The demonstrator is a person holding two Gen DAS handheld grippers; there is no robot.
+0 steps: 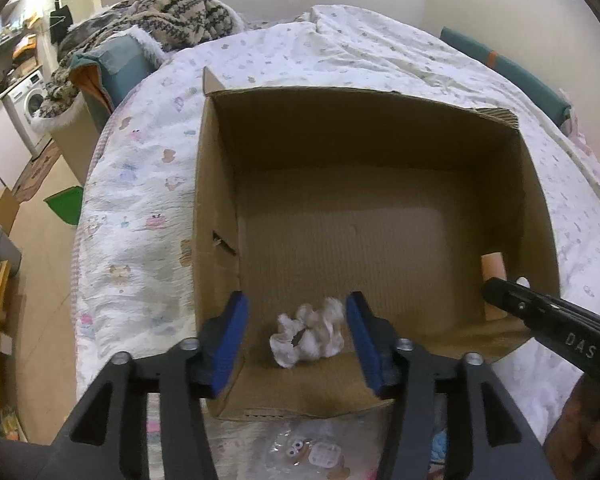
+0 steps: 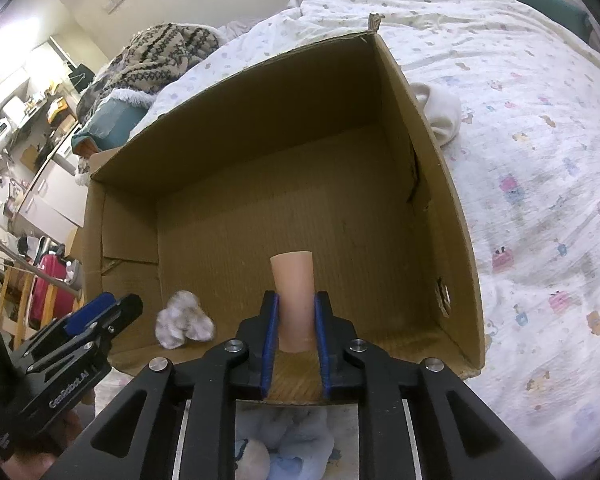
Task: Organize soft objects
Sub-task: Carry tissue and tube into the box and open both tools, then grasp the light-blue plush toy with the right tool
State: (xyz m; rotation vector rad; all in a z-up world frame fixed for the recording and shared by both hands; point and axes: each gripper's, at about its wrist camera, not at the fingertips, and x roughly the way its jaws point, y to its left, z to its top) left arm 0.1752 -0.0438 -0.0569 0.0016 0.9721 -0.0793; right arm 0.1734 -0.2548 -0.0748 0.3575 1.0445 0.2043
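my right claw (image 2: 296, 314) is closed on the peach foam tube (image 2: 294, 300), pinching it near its lower end between the two blue pads, so the tube's long axis runs straight out ahead of me, along my fingers, into the cardboard box (image 2: 440, 184) on the bed (image 2: 540, 160). the tube's free end points toward the far wall of the box and hangs over the bare floor of it, near the right wall as my left view shows it (image 1: 493, 270). my left claw (image 1: 298, 316) stands wide open with nothing held, poised over the near left corner, and the crumpled white cloth (image 1: 308, 332) lies on the box floor right between and just beyond its pads, looking blurred. so the tube is mine to release on the right and the cloth lies nearer the left. i judge the next move is simply opening the right pads; the tube should drop lengthwise, well apart from the cloth.
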